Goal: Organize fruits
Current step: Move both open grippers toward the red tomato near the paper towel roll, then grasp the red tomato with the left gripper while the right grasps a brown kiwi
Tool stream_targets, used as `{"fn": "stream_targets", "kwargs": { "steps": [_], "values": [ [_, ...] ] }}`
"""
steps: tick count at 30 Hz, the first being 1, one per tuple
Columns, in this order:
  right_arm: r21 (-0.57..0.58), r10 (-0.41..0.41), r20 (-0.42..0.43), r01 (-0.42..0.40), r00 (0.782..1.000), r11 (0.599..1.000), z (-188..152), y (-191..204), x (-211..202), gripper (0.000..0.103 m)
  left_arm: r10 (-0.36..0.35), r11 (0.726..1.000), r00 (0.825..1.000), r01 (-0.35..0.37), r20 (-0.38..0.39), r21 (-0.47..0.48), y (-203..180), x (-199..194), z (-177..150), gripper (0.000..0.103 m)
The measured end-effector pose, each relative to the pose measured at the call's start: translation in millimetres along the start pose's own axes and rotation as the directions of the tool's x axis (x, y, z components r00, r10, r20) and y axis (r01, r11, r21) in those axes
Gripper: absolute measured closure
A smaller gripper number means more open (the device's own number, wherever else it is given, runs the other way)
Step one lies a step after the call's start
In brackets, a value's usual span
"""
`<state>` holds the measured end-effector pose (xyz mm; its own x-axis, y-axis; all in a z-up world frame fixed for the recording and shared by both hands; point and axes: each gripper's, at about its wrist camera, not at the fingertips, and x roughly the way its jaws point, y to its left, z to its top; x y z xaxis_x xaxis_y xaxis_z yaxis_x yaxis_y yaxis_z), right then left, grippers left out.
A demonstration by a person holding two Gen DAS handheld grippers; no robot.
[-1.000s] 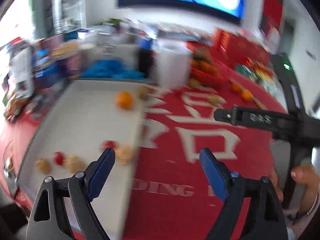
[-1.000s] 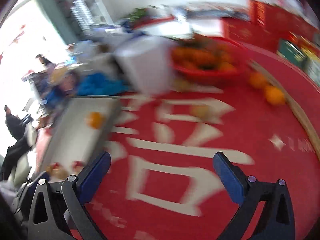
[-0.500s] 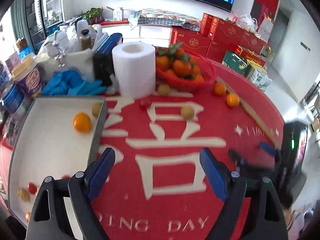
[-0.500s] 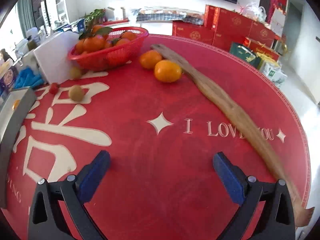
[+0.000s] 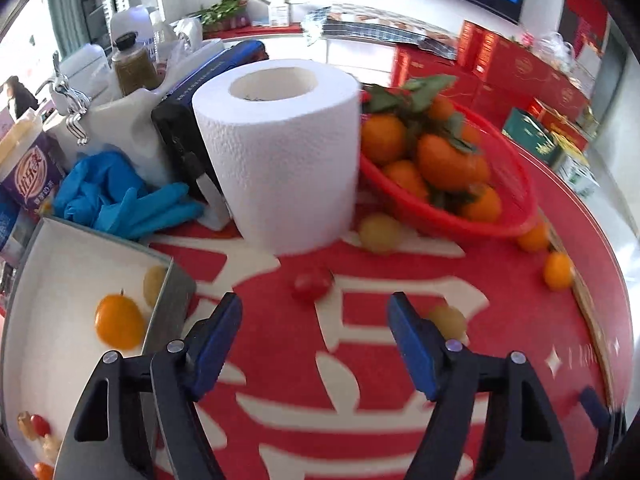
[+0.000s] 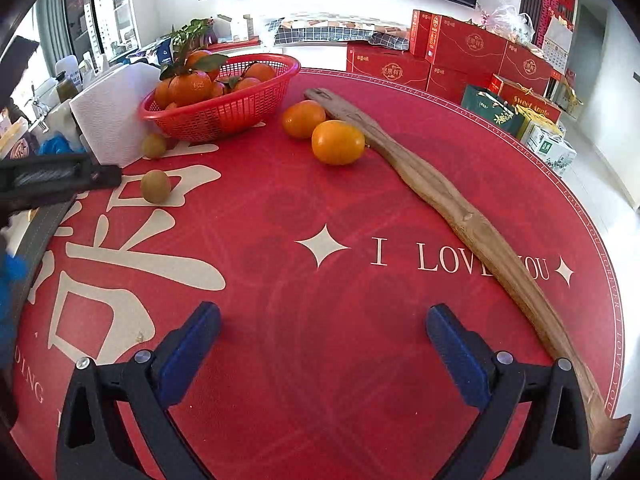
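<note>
The step in hand looks like a reach for the next loose fruit: the left gripper [image 5: 314, 314] hangs over the red mat with its jaws closing and nothing between them, and the small red tomato [image 5: 312, 283] lies on the mat just ahead of the gap, near the foot of the paper roll [image 5: 280, 152]. A yellowish-green fruit [image 5: 448, 320] sits just past the right-hand blue pad, partly hidden by it. The white tray [image 5: 60, 248] on the left already holds an orange [image 5: 119, 322] and a few small pieces, so I judge the sorting partly done. The right gripper [image 6: 322, 340] is spread wide and empty over bare mat, well apart from the two oranges [image 6: 338, 142] beside the wooden stick [image 6: 440, 184]. The next move, I think, calls for bringing the left pads down either side of the tomato and pinching gently, since it is soft and may roll. The tomato looks slightly oblong, its long axis running roughly left to right across the view, though blur makes that unsure.
</note>
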<state>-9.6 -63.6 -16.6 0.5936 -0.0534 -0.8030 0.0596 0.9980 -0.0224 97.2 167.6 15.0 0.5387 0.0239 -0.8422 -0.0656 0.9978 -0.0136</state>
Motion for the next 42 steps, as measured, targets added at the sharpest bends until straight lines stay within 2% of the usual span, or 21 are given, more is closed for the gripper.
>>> {"fn": "stream_targets", "kwargs": {
  "steps": [4,6,8,9,10,12,15,19,25,31,36,42],
  "values": [
    [0.000,0.000,0.000,0.000,1.000,1.000,0.2,-0.3,0.1,0.000,0.024,0.999,0.999,-0.025,-0.030,-0.042,5.7,20.4,6.1,0.025],
    [0.001,0.000,0.000,0.000,1.000,1.000,0.4,-0.5,0.1,0.000,0.058,0.998,0.998,-0.059,-0.008,-0.033,2.7,23.0,7.2,0.025],
    [0.001,0.000,0.000,0.000,1.000,1.000,0.5,-0.5,0.1,0.000,0.055,0.998,0.998,-0.055,0.011,-0.035,1.8,23.7,6.4,0.027],
    [0.001,0.000,0.000,0.000,1.000,1.000,0.5,-0.8,0.1,0.000,0.047,0.998,0.999,-0.046,0.016,-0.039,2.2,23.5,5.5,0.033],
    [0.001,0.000,0.000,0.000,1.000,1.000,0.6,-0.9,0.2,0.000,0.048,0.998,0.998,-0.047,0.030,-0.030,0.8,21.2,3.2,0.051],
    [0.001,0.000,0.000,0.000,1.000,1.000,0.7,-1.0,0.2,0.000,0.038,0.999,0.998,-0.039,0.045,0.011,-4.0,15.0,-3.0,0.076],
    [0.001,-0.001,0.000,0.001,1.000,1.000,0.9,-1.1,0.1,0.000,0.039,0.998,0.998,-0.041,0.052,0.041,-6.2,4.4,-20.7,0.076],
    [0.001,0.000,0.000,0.000,1.000,1.000,0.7,-1.4,0.1,0.000,0.010,0.997,0.997,-0.016,0.077,0.078,-0.5,-23.2,-65.0,0.076],
    [0.000,-0.002,0.000,0.002,1.000,1.000,-2.6,-1.1,-2.2,0.000,0.012,0.998,0.995,-0.017,0.098,0.053,26.4,-56.8,-118.9,0.075],
    [-0.019,0.010,-0.010,-0.010,1.000,1.000,6.5,13.9,5.6,0.000,0.015,0.999,0.993,-0.020,0.114,0.044,29.7,-57.0,-118.8,0.075],
    [-0.122,0.083,-0.020,-0.085,0.996,0.989,33.5,62.4,23.4,0.000,0.005,0.999,0.994,-0.009,0.113,0.035,30.3,-57.5,-121.4,0.074],
    [-0.156,0.112,-0.027,-0.115,0.993,0.981,67.6,106.0,46.8,0.002,0.009,0.999,0.993,-0.013,0.114,0.036,29.7,-58.6,-121.9,0.074]
  ]
}}
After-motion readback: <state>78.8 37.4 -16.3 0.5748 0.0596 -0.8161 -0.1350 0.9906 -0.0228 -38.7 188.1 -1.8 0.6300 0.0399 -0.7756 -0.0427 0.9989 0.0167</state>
